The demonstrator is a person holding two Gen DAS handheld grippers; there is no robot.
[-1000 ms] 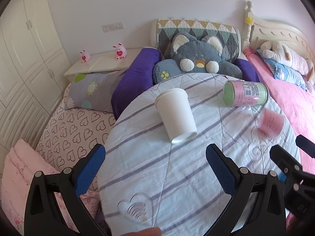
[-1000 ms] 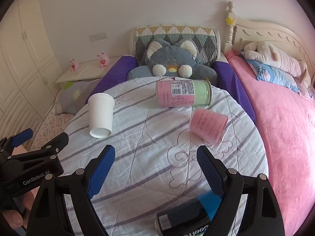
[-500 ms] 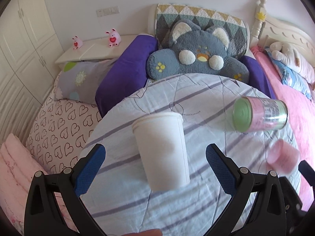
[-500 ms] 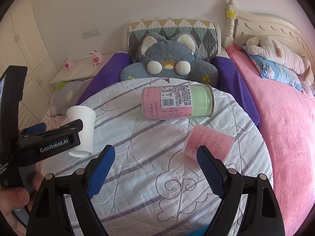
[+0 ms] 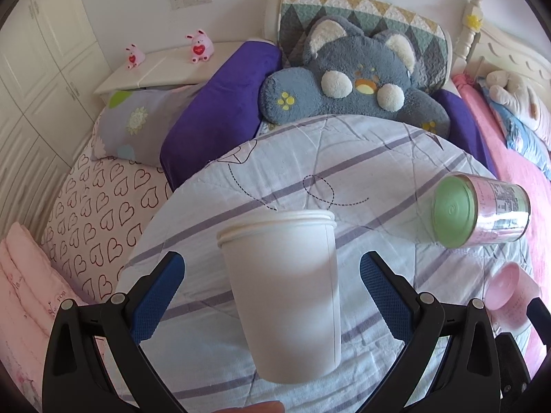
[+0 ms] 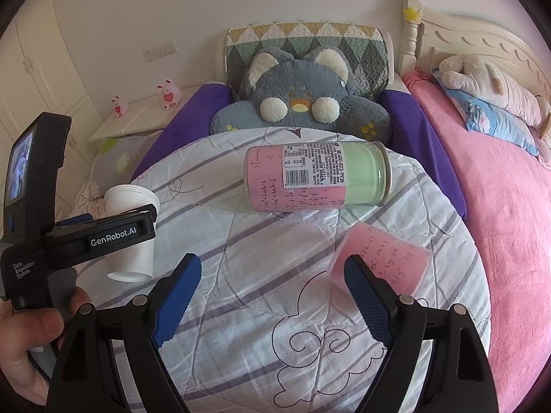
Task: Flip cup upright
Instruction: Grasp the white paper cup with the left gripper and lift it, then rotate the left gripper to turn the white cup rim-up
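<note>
A white paper cup (image 5: 286, 292) stands upside down on the round striped table (image 5: 344, 158), its rim on the cloth. My left gripper (image 5: 272, 296) is open, its blue pads on either side of the cup without touching it. In the right wrist view the same cup (image 6: 132, 237) shows at the left, partly behind the left gripper's body (image 6: 96, 237). My right gripper (image 6: 272, 299) is open and empty over the table's near part. A pink cup (image 6: 382, 261) lies on its side just past its right finger.
A pink and green jar (image 6: 316, 179) lies on its side at the table's far middle. A grey cat cushion (image 6: 303, 103) and purple pillows lie behind the table. A pink bed (image 6: 499, 206) is to the right.
My left gripper has moved forward, so the white cup now sits between its fingers. My right gripper has moved closer to the pink cup and jar.
</note>
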